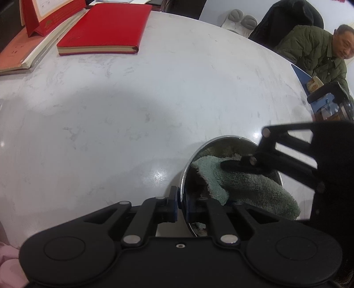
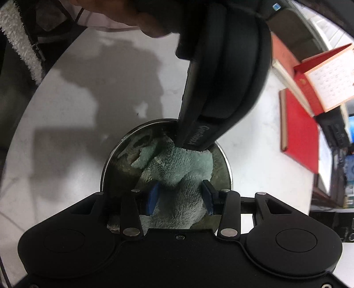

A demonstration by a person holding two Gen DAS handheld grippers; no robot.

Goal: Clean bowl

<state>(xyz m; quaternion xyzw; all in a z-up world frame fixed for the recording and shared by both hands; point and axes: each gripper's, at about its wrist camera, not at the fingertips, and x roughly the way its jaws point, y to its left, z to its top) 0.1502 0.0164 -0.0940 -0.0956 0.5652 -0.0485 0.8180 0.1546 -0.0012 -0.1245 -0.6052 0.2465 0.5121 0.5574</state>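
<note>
A shiny metal bowl (image 1: 223, 141) stands on the white marble table (image 1: 110, 110). A grey-green fluffy cloth (image 1: 247, 181) fills it. My left gripper (image 1: 181, 205) is shut on the bowl's near rim, one finger outside and one inside. My right gripper (image 1: 234, 165) comes in from the right and presses into the cloth. In the right wrist view the bowl (image 2: 227, 168) lies below, and my right gripper (image 2: 180, 197) is shut on the cloth (image 2: 177, 168) between its blue pads (image 2: 152, 197). The left gripper (image 2: 194, 141) reaches in from above at the bowl's far rim.
Red books (image 1: 104, 26) and a red desk calendar (image 1: 39, 15) lie at the table's far left. A seated man in a green jacket (image 1: 320, 51) is at the far right, by a glass pot (image 1: 331, 104). The books also show in the right wrist view (image 2: 301, 130).
</note>
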